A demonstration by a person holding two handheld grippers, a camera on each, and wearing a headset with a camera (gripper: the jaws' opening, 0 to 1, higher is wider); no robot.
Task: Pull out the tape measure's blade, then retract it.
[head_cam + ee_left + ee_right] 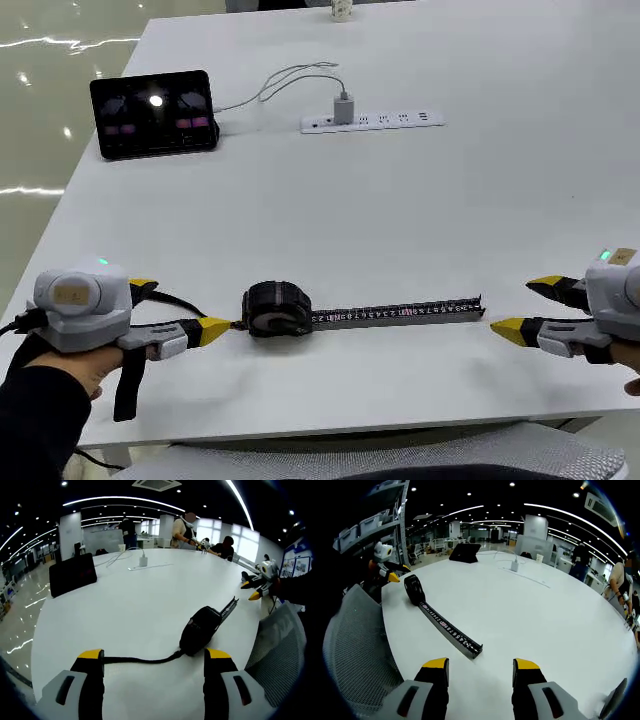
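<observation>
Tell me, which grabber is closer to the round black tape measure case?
Left. The left gripper sits right beside the case, at its strap. The right gripper is past the far tip of the pulled-out blade.

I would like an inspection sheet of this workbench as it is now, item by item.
Surface: white table, no spills seen.
Job's things: tape measure on the table, blade pulled out toward the right gripper.
Clutter: tablet, power strip, cup at the far edge.
Grippers: left gripper open, black strap lying between its fingers; right gripper open, short of the blade's tip.
Cables: white cable from the charger toward the tablet.
Surroundings: mesh chair, people beyond, shelves.
</observation>
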